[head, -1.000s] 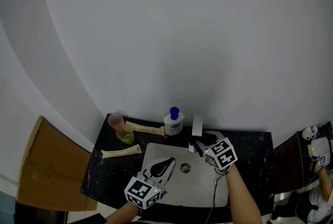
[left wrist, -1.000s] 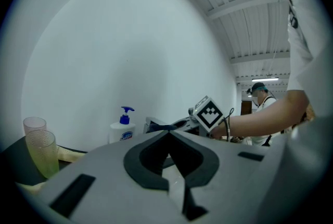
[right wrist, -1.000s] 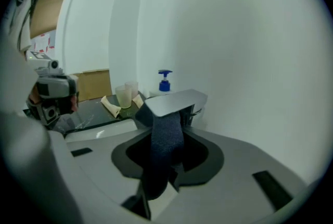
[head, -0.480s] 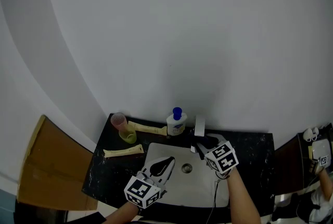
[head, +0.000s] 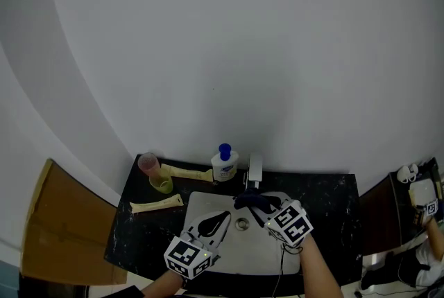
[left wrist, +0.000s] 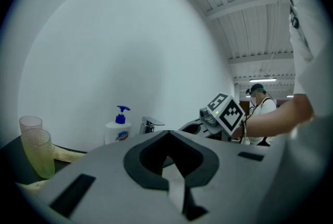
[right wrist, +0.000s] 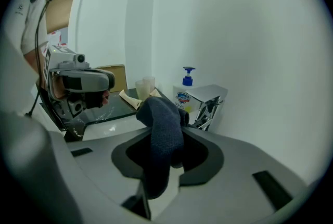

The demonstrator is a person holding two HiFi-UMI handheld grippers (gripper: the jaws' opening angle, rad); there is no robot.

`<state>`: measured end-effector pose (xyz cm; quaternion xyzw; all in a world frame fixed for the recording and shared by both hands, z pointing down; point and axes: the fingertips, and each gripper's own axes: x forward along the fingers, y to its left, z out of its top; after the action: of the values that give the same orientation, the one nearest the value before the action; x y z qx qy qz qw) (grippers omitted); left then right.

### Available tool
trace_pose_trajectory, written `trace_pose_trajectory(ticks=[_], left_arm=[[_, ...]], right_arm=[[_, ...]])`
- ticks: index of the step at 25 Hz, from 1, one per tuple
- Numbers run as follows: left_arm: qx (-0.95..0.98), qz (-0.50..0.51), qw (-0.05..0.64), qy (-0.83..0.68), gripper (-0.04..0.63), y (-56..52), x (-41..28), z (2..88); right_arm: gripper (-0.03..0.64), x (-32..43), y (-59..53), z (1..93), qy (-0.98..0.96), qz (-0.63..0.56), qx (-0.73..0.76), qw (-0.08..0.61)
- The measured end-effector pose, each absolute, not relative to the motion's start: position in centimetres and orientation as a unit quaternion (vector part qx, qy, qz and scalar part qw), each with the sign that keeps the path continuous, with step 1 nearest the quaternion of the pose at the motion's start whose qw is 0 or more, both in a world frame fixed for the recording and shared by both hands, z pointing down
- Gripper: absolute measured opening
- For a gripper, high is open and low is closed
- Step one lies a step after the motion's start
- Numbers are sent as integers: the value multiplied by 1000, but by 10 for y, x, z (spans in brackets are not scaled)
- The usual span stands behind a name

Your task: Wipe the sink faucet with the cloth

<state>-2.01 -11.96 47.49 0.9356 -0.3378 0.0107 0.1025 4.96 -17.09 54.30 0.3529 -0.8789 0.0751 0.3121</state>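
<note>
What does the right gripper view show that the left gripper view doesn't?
Only the right gripper view shows the dark cloth, clamped in the right tool, and the left tool seen from outside. Only the left gripper view shows the left tool's own jaws together with nothing between them, the right tool's marker cube, and a person in the background. Both show the faucet, the soap bottle and two cups.

The grey plastic left gripper (head: pixel 220 219) and right gripper (head: pixel 262 209) have black-lined jaws. Each bears a white cube (head: pixel 187 256) printed with black square markers.
</note>
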Motion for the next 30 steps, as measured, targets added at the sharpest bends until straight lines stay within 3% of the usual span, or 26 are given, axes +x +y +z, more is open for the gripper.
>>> trace_pose_trajectory(ticks=[13,30], left_arm=[[923,10,106,-371,-2,-124,-47,477],[936,11,110,-334,-2,-118,-12,481]], right_arm=[[117,71,-255,542,-860,105,411,283],[117,49,-166,544,-881,81,350,309]])
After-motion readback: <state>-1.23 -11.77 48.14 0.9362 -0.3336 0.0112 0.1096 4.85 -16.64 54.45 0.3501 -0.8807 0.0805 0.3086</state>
